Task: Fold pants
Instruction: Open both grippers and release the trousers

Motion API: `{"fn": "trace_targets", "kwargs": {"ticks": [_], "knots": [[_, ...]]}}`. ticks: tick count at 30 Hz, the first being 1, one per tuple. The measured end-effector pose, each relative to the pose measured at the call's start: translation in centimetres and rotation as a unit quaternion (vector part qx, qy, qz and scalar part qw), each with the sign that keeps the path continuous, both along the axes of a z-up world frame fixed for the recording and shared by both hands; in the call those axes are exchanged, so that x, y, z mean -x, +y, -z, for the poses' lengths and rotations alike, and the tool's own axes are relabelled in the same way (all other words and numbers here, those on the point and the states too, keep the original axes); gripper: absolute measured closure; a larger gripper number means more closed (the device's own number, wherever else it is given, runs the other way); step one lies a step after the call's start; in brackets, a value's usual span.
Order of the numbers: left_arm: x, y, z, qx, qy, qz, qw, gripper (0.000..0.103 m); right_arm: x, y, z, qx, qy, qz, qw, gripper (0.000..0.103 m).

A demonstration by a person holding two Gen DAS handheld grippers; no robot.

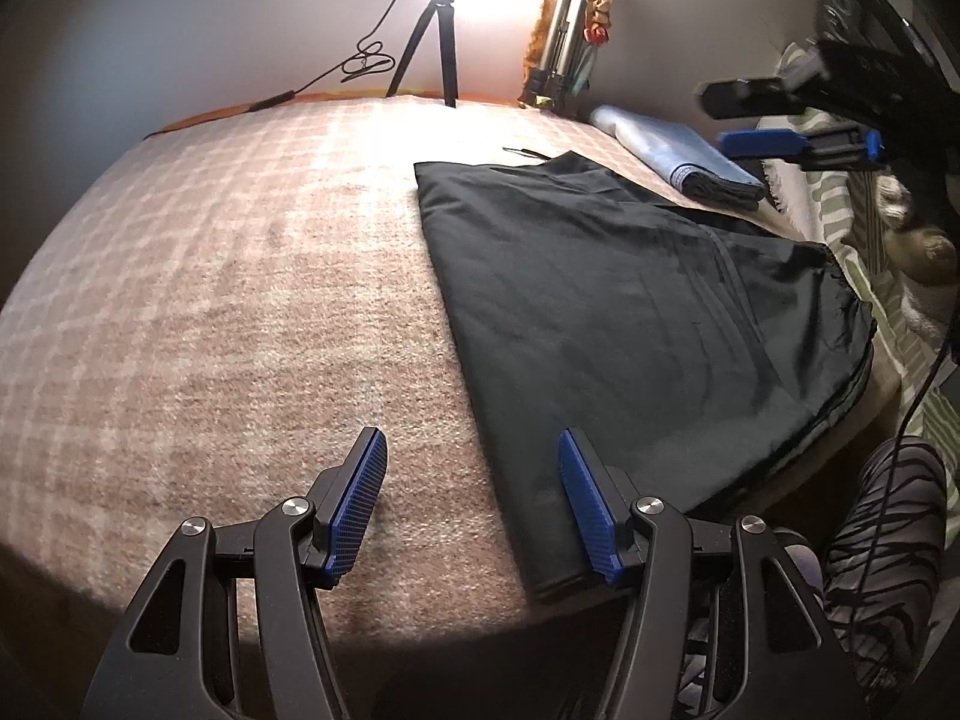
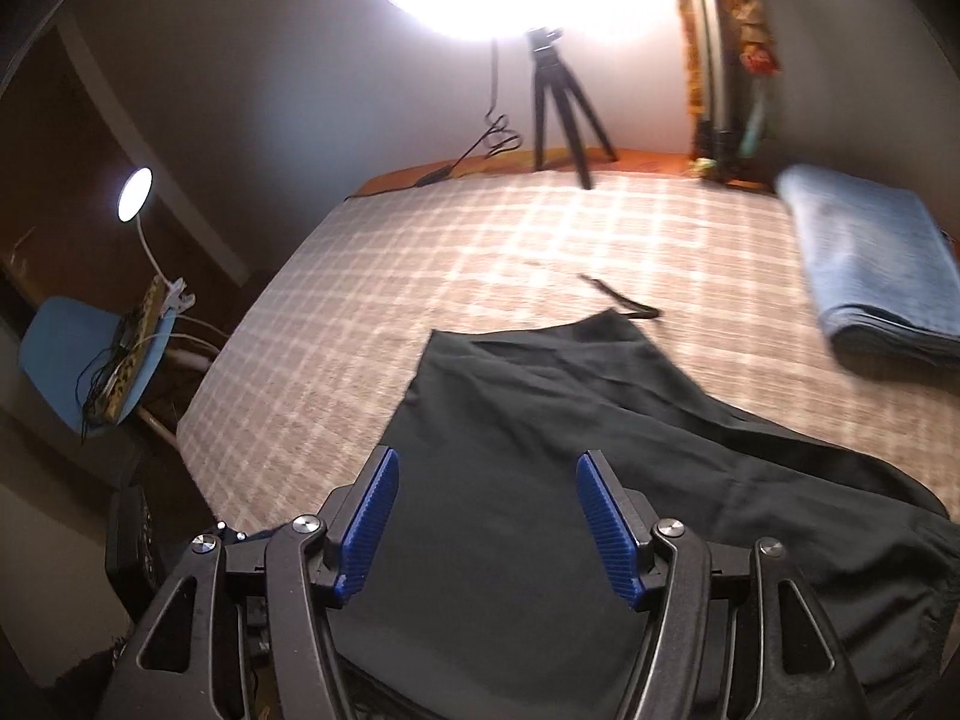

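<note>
Black pants [image 1: 612, 324] lie folded lengthwise on the checked bed cover [image 1: 240, 276], legs pointing toward the far wall. My left gripper [image 1: 474, 468] is open and empty, above the near left edge of the pants; its right pad is over the cloth. The right gripper [image 1: 780, 120] shows at the upper right of the left wrist view, raised above the bed. In the right wrist view the pants [image 2: 540, 480] fill the foreground, and my right gripper [image 2: 486, 492] is open and empty above them.
Folded blue jeans [image 2: 876, 276] lie at the far right of the bed. A tripod [image 2: 558, 102] with a bright ring light stands at the far edge. A thin black cord [image 2: 624, 300] lies beyond the pants. A blue chair [image 2: 90, 354] with a lamp stands left of the bed.
</note>
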State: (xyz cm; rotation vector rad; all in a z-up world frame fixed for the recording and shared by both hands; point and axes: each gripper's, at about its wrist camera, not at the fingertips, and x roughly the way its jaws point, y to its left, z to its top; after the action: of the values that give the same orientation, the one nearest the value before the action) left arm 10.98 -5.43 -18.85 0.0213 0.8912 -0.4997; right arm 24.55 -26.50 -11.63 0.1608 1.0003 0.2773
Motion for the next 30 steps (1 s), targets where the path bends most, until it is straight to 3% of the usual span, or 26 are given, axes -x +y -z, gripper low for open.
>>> {"fn": "trace_targets", "kwargs": {"ticks": [7,13,22,30], "knots": [[0.0,0.0,0.4,0.016,0.006,-0.001,0.9999,0.044,-2.2,3.3,1.5,0.011,0.016,-0.005,1.0,0.037],[-0.2,0.2,0.8,0.044,0.016,-0.003,0.9989,0.044,-4.8,5.3,3.7,0.001,0.056,-0.007,0.998,0.037],[-0.8,1.1,0.8,0.092,0.035,-0.003,0.9951,0.047,-7.5,9.7,7.3,0.014,0.122,-0.032,0.992,0.054],[-0.9,1.8,0.9,0.12,0.045,-0.007,0.9917,0.054,-8.7,13.0,9.4,0.085,0.16,-0.038,0.983,0.062]]}}
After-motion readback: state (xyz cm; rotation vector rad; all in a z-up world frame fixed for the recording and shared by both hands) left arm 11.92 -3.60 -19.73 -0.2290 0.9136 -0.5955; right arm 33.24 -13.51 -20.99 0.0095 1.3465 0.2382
